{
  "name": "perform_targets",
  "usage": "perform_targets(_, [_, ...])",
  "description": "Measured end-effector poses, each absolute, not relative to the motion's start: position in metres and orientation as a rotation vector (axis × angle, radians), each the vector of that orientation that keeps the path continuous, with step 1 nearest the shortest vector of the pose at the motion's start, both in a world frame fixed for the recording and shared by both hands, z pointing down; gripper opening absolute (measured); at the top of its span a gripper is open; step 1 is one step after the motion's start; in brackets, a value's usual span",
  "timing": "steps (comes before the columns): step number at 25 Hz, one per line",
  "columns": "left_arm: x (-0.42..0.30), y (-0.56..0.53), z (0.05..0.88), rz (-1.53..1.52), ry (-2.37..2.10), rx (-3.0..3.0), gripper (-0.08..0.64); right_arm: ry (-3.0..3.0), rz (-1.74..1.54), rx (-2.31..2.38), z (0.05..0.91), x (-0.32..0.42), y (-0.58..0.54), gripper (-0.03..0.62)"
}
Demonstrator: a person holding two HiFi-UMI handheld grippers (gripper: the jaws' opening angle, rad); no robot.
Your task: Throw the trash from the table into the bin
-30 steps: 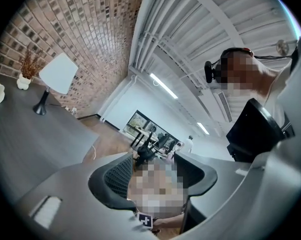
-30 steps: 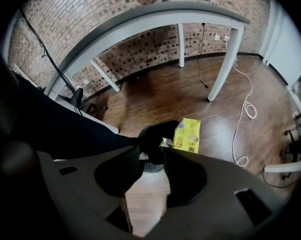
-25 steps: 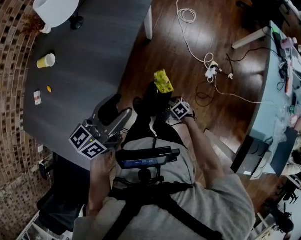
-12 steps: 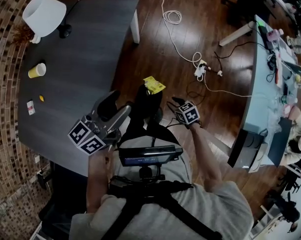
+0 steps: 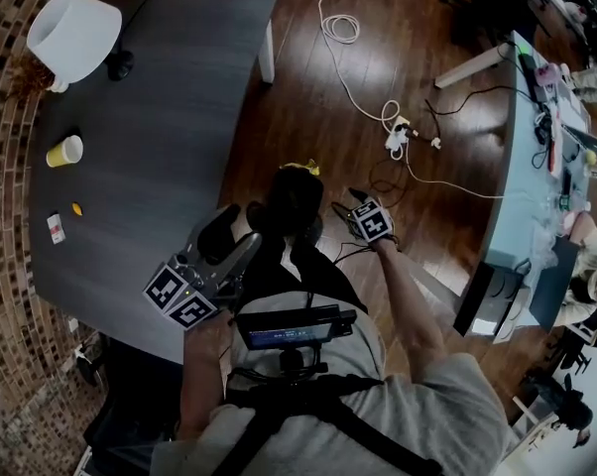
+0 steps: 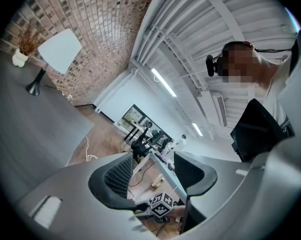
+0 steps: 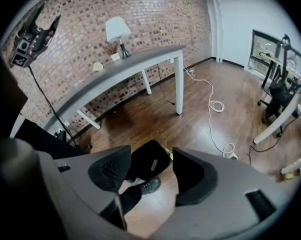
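my right gripper hangs over the black bin on the floor, pointing steeply down at it. its jaws have just been opening and now stand apart with nothing between the pads; through the gap i see only the bin and my shoe. the yellow wrapper shows as a thin sliver at the bin's far rim. i judge it has dropped in, though i cannot tell whether it is fully inside or caught on the edge.

my left gripper is held level above the near edge of the table, its jaws also apart and empty.

what is left of the trash sits on the table, on my left and well apart from both grippers: a yellow cup, a small orange bit and a small white packet. all three lie near the table's far left edge, toward the brick wall. from my left fingers they lie across the table and to the left, the packet and orange bit closest and the cup further on, toward the lamp. the left gripper is plainly the nearer one; the right would have to cross my body. i cannot tell whether the cup stands or lies, so which way to turn the jaws i will judge once closer.
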State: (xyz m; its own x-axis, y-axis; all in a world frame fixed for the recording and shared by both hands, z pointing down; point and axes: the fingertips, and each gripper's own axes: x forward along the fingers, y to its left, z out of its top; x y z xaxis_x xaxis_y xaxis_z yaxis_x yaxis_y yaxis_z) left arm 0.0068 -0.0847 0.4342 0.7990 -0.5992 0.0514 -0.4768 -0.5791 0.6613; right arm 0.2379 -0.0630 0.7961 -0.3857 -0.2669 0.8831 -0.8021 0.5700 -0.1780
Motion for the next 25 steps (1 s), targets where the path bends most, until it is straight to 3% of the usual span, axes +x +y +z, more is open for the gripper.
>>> perform_targets(5, [-0.027,-0.107,0.480,-0.142,-0.860,2.253,0.245,-1.790,0.648,0.784,0.868,0.258,-0.110,0.251])
perform_targets(11, [-0.040,-0.125,0.538,-0.117,-1.064,2.204,0.245,-1.674,0.463,0.411,1.062,0.288,-0.128,0.230])
perform_targets(13, [-0.032,-0.126,0.562,-0.108,-1.137,2.192,0.245,-1.661,0.314,0.240,1.130,0.289,-0.119,0.276])
perform_targets(17, [-0.013,-0.116,0.620,-0.067,-1.217,2.166,0.245,-1.654,0.017,-0.045,1.236,0.274,-0.103,0.278])
perform_targets(25, [0.026,-0.117,0.691,-0.032,-1.237,2.147,0.245,-1.746,-0.373,-0.287,1.333,0.239,-0.110,0.273])
